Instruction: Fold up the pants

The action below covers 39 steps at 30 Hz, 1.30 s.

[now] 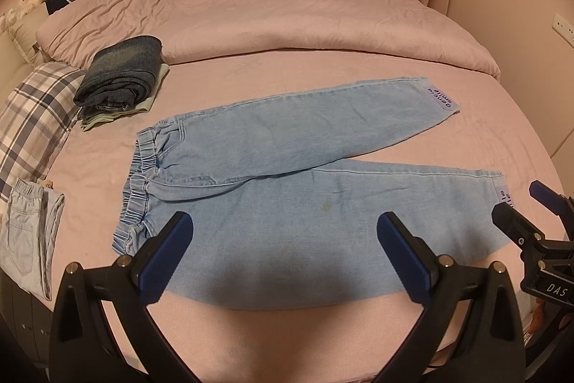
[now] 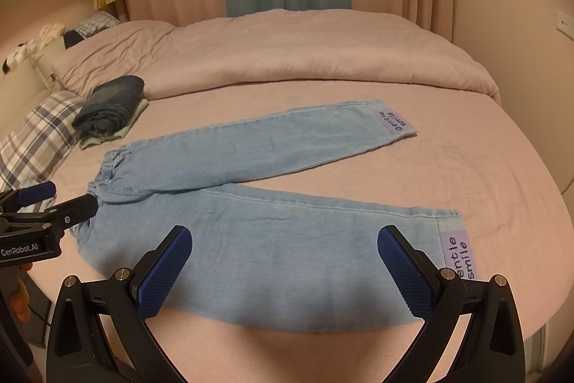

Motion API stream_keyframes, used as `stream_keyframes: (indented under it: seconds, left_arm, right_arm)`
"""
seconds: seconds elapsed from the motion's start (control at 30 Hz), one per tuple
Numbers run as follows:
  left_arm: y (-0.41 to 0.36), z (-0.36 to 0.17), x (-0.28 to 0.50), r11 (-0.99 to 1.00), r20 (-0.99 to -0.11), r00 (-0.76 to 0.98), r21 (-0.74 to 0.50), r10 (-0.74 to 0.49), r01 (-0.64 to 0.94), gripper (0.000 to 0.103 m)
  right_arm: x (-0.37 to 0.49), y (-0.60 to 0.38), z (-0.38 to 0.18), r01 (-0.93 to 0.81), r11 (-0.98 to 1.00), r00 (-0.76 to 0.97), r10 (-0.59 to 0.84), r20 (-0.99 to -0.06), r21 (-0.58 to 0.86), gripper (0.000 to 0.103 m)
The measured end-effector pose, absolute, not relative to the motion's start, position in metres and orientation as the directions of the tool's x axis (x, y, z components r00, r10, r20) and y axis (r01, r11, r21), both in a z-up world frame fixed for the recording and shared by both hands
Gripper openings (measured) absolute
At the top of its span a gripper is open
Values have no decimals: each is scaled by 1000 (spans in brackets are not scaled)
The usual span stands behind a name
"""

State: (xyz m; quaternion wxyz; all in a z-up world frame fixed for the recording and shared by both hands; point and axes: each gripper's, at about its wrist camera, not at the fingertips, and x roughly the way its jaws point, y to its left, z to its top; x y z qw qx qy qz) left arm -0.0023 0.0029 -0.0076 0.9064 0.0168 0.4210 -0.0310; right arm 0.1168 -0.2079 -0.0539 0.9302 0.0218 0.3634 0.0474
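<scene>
Left gripper [image 1: 285,228]: jaws spread wide, nothing between them; hovers over the near edge of the pants, pads above the nearer leg.
Spare jeans [image 1: 27,225]: pale, folded, far left of the left gripper at the bed's edge.
Plaid pillow [image 1: 36,117]: left and ahead of the left gripper.
Dark stack [image 1: 122,74]: folded dark denim on a pale green piece, ahead and left, just beyond the waistband.
Pants [image 1: 287,160]: light blue, flat on the pink bed [image 1: 358,67], straight ahead of both grippers; waistband [image 1: 143,164] to the left, legs splayed in a V to the right.
Cuffs: each carries a lilac label; far cuff label [image 2: 391,122] ahead and right, near cuff label [image 2: 461,255] beside the right gripper's right finger.
Right gripper [image 2: 285,232]: jaws wide apart, empty; hovers over the nearer leg toward the cuff end.
Duvet [image 2: 287,52]: pink, bunched beyond the pants.
</scene>
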Motion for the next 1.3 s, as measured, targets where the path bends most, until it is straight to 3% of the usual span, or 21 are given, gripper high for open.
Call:
stream_keyframes:
  seconds: [0.57, 0.7, 0.87, 1.03, 1.13, 1.2, 1.3]
  left_arm:
    - [8, -13, 0, 998, -774, 632, -4, -44, 65, 103]
    - [20, -23, 4, 997, -791, 607, -65, -81, 48, 103]
    - [54, -47, 12, 983, -808, 577, -176, -116, -49, 102]
    - [130, -86, 8, 923, -842, 537, -247, -55, -293, 102]
    - [178, -108, -2, 848, -842, 532, -343, -87, -404, 102]
    - [202, -124, -7, 795, -839, 527, -411, -137, -447, 102]
    - [216, -141, -6, 740, -818, 534, -493, -214, -457, 100]
  right_arm:
    - [119, -201, -56, -84, 995, 719, 103, -687, 62, 103]
    - [123, -195, -68, -104, 992, 698, 121, -705, 67, 103]
    - [130, -164, -96, -234, 969, 634, 219, -742, 86, 103]
    - [120, -94, -127, -490, 872, 561, 310, -768, -7, 103]
    - [108, -51, -145, -621, 774, 550, 322, -771, -120, 92]
    - [105, -28, -157, -698, 700, 516, 347, -783, -150, 77]
    - [103, -5, -171, -762, 628, 474, 375, -797, -158, 71]
